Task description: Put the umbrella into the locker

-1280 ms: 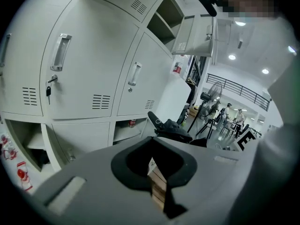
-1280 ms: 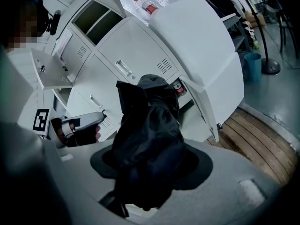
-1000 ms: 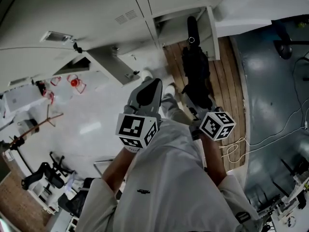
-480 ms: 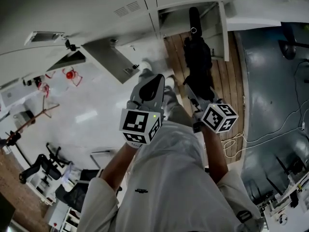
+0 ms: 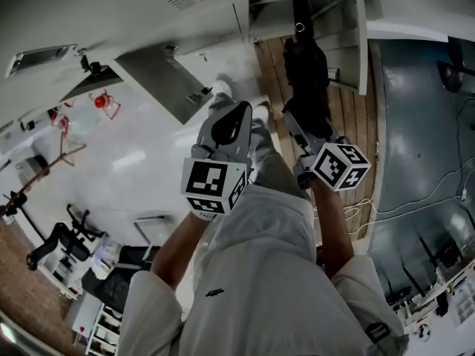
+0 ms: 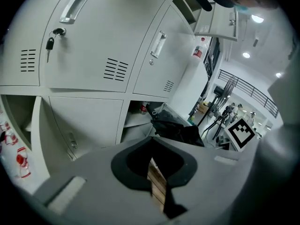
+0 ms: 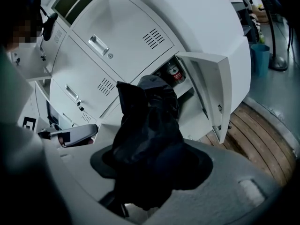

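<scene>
One black folded fabric umbrella (image 5: 304, 80), clamped at its near end in the right gripper (image 7: 154, 172), whose jaws stand wide round the bunched cloth. The left gripper (image 5: 239, 113) has its jaws together with nothing between them. It sits just beside the right one and is not touching the umbrella.

Key relation: the umbrella's long axis runs straight away from the right gripper toward the open compartment (image 5: 330, 21) of the pale grey metal locker (image 7: 108, 36). The handle end is at the compartment's mouth; can't tell if it is past the sill. The compartment is low, near the wooden plank floor (image 5: 349, 117), and its door (image 7: 213, 93) is swung out to the right of the umbrella. The right hand carries the umbrella; the left is off to the side.

Judgement: the next move is a push along that axis, keeping clear of the door edge and of the red-labelled can (image 7: 174, 73) on the shelf inside.

Counts: one umbrella, two grippers, two open doors in the head view (the second door (image 5: 156, 80) is further left), at least one can.
</scene>
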A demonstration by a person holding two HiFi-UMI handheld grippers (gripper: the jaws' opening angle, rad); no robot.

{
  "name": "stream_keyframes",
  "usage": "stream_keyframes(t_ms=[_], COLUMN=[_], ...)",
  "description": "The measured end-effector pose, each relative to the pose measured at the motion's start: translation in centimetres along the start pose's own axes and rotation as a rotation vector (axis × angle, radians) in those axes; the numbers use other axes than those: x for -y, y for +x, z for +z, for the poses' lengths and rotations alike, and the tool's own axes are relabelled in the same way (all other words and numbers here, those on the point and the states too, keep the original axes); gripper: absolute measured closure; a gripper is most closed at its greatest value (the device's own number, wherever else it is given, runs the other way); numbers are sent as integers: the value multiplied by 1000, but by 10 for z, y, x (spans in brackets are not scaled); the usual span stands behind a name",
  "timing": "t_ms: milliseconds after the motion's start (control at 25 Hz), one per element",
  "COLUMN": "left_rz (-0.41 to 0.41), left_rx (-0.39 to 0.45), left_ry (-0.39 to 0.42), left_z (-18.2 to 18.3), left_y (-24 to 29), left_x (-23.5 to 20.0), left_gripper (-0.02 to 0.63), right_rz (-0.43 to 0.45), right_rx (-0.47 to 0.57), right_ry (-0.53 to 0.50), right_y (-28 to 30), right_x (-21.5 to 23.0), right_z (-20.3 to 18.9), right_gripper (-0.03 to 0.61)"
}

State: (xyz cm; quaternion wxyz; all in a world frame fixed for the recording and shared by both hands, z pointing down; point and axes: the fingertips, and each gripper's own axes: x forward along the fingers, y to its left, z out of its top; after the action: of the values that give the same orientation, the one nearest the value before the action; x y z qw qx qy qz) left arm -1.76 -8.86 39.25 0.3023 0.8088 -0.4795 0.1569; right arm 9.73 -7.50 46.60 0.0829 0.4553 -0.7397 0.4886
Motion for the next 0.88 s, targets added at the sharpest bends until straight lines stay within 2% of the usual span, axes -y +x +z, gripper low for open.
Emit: stream_keyframes(t_ms=[280, 520, 880], left_rz=[41, 46, 65], left_rx=[8, 17, -5], left_ry=[-26, -20, -50], left_z=[-3, -3, -21], left_y=[12, 22, 48], left_x=[-13, -21, -33], left_gripper=[595, 595, 595], right_rz=[0, 9, 27], right_rx=[-9, 0, 35], right_ry=[-3, -20, -3], right_y=[29, 56, 84], right_x=[14, 18, 23], right_z=[9, 18, 38], right_gripper=[316, 314, 314])
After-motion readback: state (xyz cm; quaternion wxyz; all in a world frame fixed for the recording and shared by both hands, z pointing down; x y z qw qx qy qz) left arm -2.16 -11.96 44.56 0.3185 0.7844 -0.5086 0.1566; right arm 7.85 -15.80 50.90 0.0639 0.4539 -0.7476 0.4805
